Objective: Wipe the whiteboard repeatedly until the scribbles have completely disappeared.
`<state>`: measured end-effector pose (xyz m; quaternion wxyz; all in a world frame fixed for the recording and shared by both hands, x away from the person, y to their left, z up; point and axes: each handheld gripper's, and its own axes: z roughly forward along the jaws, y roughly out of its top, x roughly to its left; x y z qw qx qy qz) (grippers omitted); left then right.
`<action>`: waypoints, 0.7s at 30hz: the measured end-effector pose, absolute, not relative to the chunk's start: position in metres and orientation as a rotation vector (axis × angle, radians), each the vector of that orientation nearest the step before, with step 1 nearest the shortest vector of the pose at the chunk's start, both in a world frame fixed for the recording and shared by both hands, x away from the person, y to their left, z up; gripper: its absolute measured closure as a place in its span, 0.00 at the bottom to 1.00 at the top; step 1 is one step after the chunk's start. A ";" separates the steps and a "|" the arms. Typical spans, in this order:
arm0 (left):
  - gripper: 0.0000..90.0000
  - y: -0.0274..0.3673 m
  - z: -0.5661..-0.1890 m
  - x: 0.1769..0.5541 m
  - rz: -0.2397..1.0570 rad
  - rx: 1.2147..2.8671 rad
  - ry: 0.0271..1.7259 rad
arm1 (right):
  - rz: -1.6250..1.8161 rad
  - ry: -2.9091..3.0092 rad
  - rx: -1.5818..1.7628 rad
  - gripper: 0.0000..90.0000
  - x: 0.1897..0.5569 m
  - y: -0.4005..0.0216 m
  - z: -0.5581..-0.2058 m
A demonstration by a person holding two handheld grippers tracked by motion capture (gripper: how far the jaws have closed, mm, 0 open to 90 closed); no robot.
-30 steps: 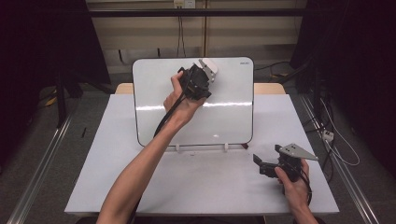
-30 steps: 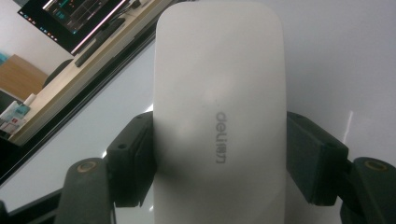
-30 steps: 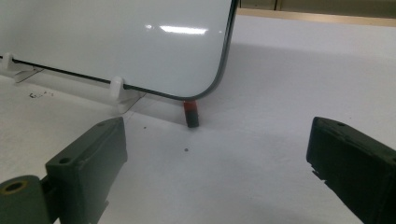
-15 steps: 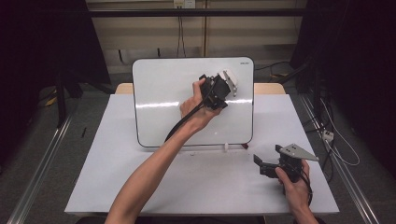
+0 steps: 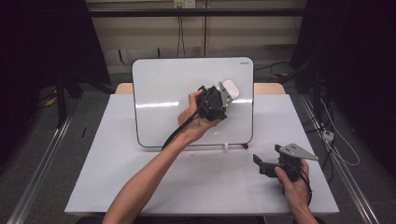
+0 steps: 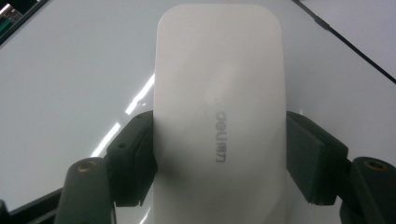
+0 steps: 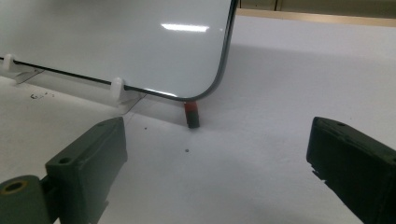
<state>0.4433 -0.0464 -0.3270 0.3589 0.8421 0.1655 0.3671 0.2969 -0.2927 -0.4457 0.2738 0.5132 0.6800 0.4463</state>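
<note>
Standing tilted on the white flat desk (image 5: 140, 186) is the big glossy white rectangular whiteboard with a thin black rim (image 5: 168, 93), propped on small clear clips (image 7: 116, 87) and a little red-and-black foot (image 7: 191, 114); it looks stiff but light, likely to tip or slide if pushed hard, so pressure should stay gentle and flat; the small white rounded-oblong plastic eraser with grey lettering (image 6: 219, 116) sits against the board's upper right area in the high view (image 5: 229, 88), gripped across its narrow width by the left gripper (image 5: 219, 100); its black fingers (image 6: 135, 154) clamp both long sides near the lower half, squeezed firmly onto the eraser; shell looks hard, smooth, probably slippery and light, so a mid-body side hold like this seems best, not the rounded ends; whether the eraser's face touches the board I cannot tell for sure; right gripper (image 5: 268, 163) rests low on the desk near the board's lower right corner, fingers (image 7: 88, 158) spread wide with nothing between them.
</note>
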 end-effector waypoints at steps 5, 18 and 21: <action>0.35 -0.028 -0.324 0.437 0.904 2.121 0.461 | 1.198 1.830 1.377 0.06 0.298 -0.291 -0.445; 0.35 0.017 -0.325 0.431 0.834 2.020 0.598 | 1.199 1.839 1.364 0.06 0.297 -0.288 -0.446; 0.35 0.023 -0.324 0.429 0.859 2.032 0.592 | 1.200 1.837 1.363 0.06 0.296 -0.289 -0.445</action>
